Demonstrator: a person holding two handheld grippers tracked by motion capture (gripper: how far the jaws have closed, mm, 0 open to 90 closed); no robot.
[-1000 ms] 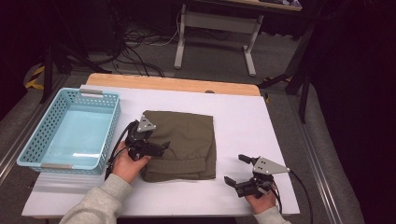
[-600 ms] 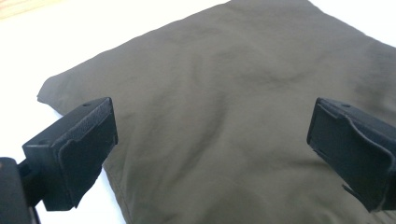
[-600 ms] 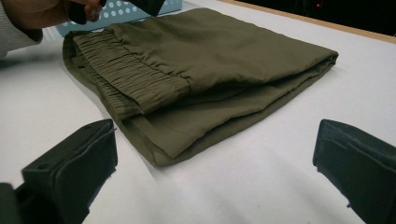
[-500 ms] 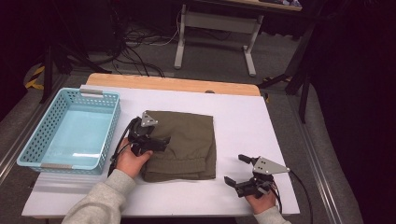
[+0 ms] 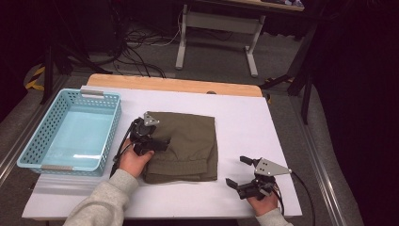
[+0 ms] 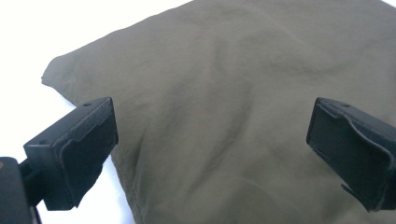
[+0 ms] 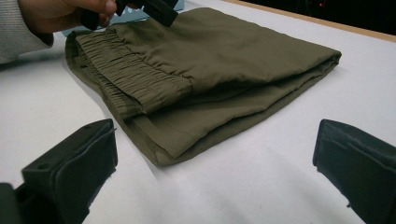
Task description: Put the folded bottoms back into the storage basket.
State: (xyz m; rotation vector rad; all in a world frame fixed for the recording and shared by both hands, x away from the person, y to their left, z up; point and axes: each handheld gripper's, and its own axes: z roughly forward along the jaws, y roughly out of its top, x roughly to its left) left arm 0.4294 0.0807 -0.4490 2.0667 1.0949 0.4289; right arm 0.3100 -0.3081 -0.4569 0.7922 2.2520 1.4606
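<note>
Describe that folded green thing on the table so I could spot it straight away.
Start at the white table; a light blue basket sits at its left end. Just right of it lies the folded olive garment, under the open left gripper. It is the table's only cloth, with a gathered elastic waistband along its near edge.

Two handheld black claws, grey sleeves behind them

The left claw (image 5: pixel 157 141) is black with a small grey three-cornered plate on top and a black cable looping at its left; the right claw (image 5: pixel 238 172), lower right of the frame, carries a larger grey plate with dark holes and a trailing black cable. Both jaw pads are blocky, matte black. Sleeves are light grey knit.
</note>
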